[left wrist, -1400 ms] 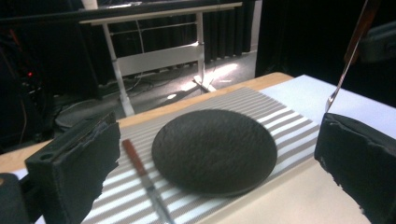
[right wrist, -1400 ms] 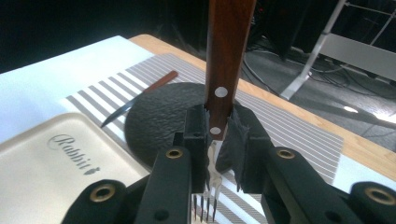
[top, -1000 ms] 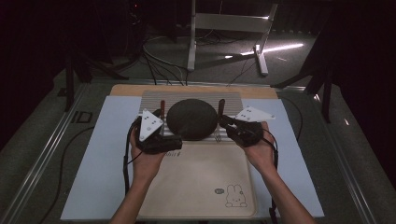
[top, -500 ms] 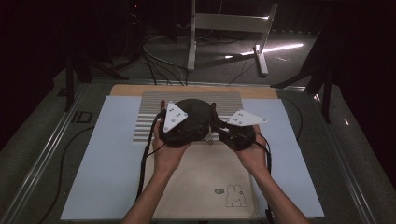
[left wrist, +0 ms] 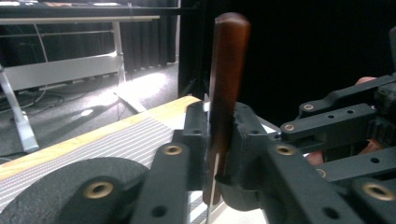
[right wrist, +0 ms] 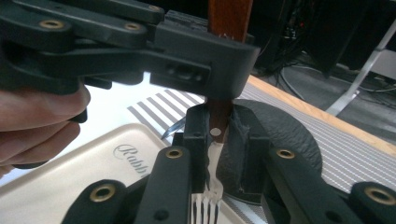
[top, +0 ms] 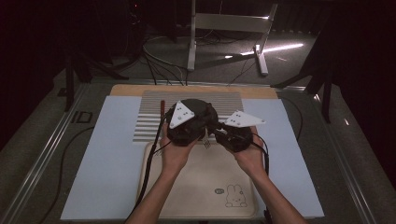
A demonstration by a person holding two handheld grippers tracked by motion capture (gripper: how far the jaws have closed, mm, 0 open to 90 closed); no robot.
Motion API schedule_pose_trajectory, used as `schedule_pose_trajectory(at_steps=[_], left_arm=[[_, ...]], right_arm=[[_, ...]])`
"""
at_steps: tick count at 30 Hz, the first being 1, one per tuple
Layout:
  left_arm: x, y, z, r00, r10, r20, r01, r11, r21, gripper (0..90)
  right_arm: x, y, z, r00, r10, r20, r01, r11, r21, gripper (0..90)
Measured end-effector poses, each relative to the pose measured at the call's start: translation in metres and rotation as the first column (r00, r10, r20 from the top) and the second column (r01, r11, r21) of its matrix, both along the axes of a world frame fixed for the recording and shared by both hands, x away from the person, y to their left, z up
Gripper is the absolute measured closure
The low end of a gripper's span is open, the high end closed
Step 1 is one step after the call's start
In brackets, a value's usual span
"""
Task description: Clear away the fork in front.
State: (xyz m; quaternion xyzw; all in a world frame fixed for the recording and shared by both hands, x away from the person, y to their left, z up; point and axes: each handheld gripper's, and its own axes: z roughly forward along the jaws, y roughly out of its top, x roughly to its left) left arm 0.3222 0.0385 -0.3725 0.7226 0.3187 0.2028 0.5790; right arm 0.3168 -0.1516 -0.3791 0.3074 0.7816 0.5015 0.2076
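Dark room, lit tabletop [top: 93,186]. Near: beige tray [top: 196,196]. Above its far edge, both grippers pinch one wooden-handled fork [right wrist: 219,135] upright: right gripper [right wrist: 219,140] low, left gripper [left wrist: 219,149] higher. Beyond: black round plate [right wrist: 289,135]. Likely mid-handover; release remains.

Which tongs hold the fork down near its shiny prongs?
The right tongs, pinching the fork low, just above its metal prongs. The left tongs grip higher up the brown handle.
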Motion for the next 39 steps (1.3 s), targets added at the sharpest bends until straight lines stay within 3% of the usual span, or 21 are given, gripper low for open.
schedule_pose_trajectory(at_steps=[3,6,13,20,39], left_arm=[[0.000,0.001,0.000,1.0000,-0.007,-0.005,0.007,0.9999,0.010,80.5],[0.001,0.002,-0.001,0.9999,-0.009,-0.014,0.009,0.9998,0.015,80.7],[0.002,0.007,0.002,0.9997,-0.004,-0.024,0.004,0.9999,0.016,80.7],[0.002,0.014,0.004,0.9993,-0.002,-0.037,0.003,0.9999,0.015,80.8],[0.005,0.035,0.008,0.9956,-0.008,-0.093,0.012,0.9992,0.039,80.8]], right_arm=[[0.000,-0.002,-0.001,0.9997,0.016,-0.020,-0.016,0.9998,0.014,75.2],[0.001,-0.004,-0.002,0.9992,0.025,-0.033,-0.025,0.9997,0.009,50.7],[-0.002,-0.012,-0.010,0.9972,-0.071,-0.022,0.070,0.9966,-0.044,20.5],[-0.005,-0.030,-0.013,0.9929,-0.118,0.017,0.119,0.9911,-0.060,14.9],[-0.006,-0.063,-0.023,0.9766,-0.215,0.009,0.215,0.9737,-0.075,15.6]])
